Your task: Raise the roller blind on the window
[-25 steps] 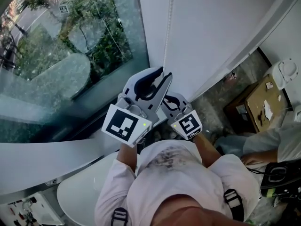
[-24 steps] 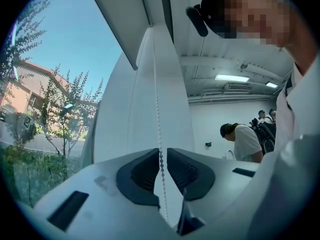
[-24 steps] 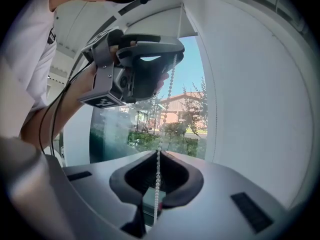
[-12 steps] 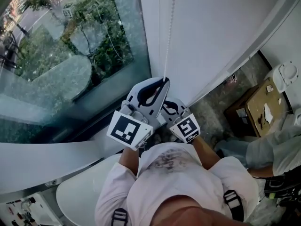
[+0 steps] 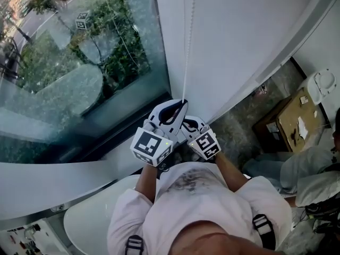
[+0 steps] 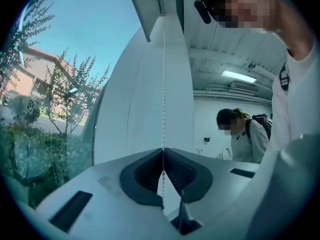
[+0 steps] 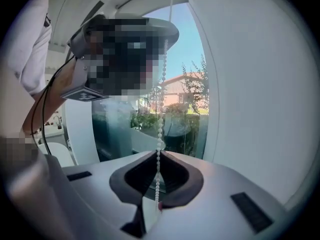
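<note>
- Roller blind: its cloth and bottom rail cannot be picked out with certainty in any view. The white panel (image 5: 249, 31) to the right of the glass may be the blind or plain wall.
- Bead chain (image 5: 185, 47): hangs taut and near vertical down the white upright beside the window glass (image 5: 79, 62), ending at the two grippers in front of the person's chest.
- Left gripper (image 6: 163, 150): jaws closed to a narrow slit, pinching the bead chain between the pads.
- Right gripper (image 7: 159, 153): just beside and below the left, jaws likewise nearly together and clamped on the chain. Whether both grip the same strand cannot be told.
- Progress, as judged: the pull on the chain is under way. The glass seen from the head view is uncovered, but its top is out of frame, so the height reached is unconfirmed.
- Outstanding, as judged: re-grip higher and pull again until the blind is fully up.
- Surroundings: a cardboard box (image 5: 295, 116) on the floor, well apart.
</note>
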